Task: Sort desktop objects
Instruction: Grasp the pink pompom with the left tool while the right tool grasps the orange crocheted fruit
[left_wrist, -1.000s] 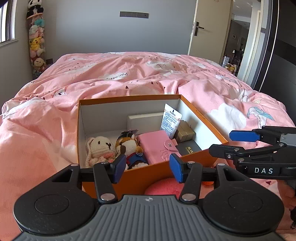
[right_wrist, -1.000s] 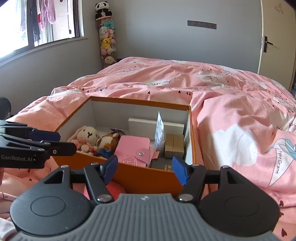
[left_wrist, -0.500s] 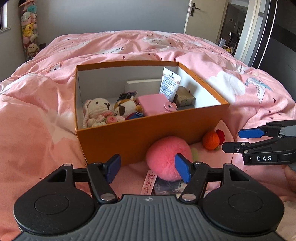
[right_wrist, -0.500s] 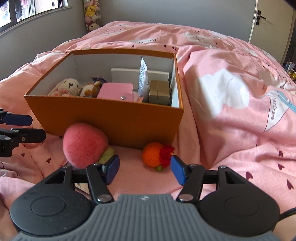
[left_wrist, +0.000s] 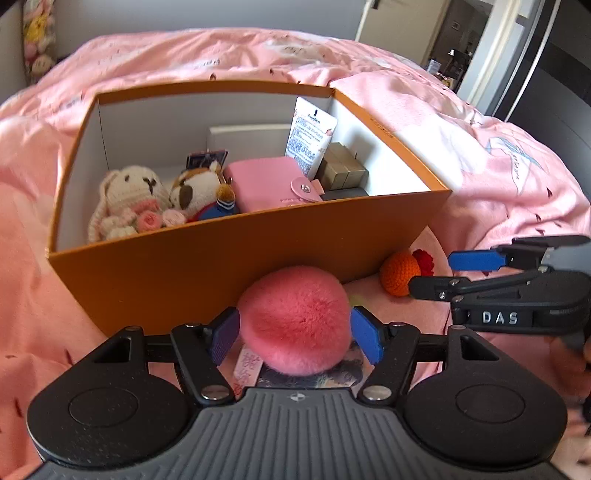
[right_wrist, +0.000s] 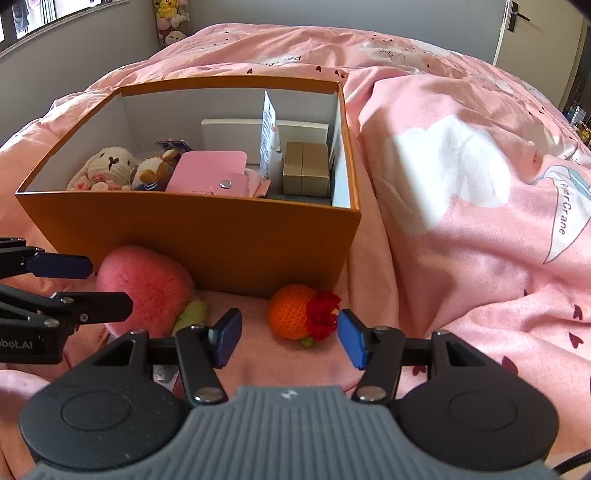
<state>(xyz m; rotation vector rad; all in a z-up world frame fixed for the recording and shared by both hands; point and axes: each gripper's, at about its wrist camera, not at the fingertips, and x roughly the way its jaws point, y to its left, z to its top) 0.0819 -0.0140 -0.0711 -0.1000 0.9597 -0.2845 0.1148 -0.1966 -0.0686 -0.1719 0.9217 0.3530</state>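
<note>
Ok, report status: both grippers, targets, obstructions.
Left gripper open, fingers straddling pink pompom. Right gripper open, lined up on orange crochet ball. Both items lie against orange box front wall. No obstruction seen.

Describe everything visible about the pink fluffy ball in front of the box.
The pink fluffy ball is a round, furry plush pompom with a yellow-green piece showing at its lower edge in the right wrist view. It lies on the pink bedding against the orange box's front wall, over some printed cards, between the open left gripper's blue pads, not yet squeezed.
</note>
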